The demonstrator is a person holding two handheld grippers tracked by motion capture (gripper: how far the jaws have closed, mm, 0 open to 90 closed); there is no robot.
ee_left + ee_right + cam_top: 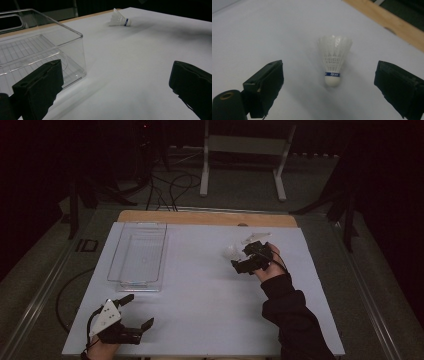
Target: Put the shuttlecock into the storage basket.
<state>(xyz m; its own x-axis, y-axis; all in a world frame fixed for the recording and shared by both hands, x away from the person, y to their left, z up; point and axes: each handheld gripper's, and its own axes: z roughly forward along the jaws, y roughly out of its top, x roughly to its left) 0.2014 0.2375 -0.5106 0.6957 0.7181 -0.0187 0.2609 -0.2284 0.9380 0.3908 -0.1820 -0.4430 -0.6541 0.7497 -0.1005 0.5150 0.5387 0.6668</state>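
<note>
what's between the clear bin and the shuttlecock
Nothing: bare white table separates the bin from the shuttlecock, clearest in the left gripper view.

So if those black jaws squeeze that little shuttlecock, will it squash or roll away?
The shuttlecock probably weighs very little. Its thin, lattice-like white skirt would likely flex or dent under a hard squeeze. Lying on its side with a rounded cork tip, it may swing round if nudged.

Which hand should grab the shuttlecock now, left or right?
Right. The right tongs are open with the shuttlecock lying on the table between their jaws. The left tongs are open at the near edge, beside the clear bin, far from it.
</note>
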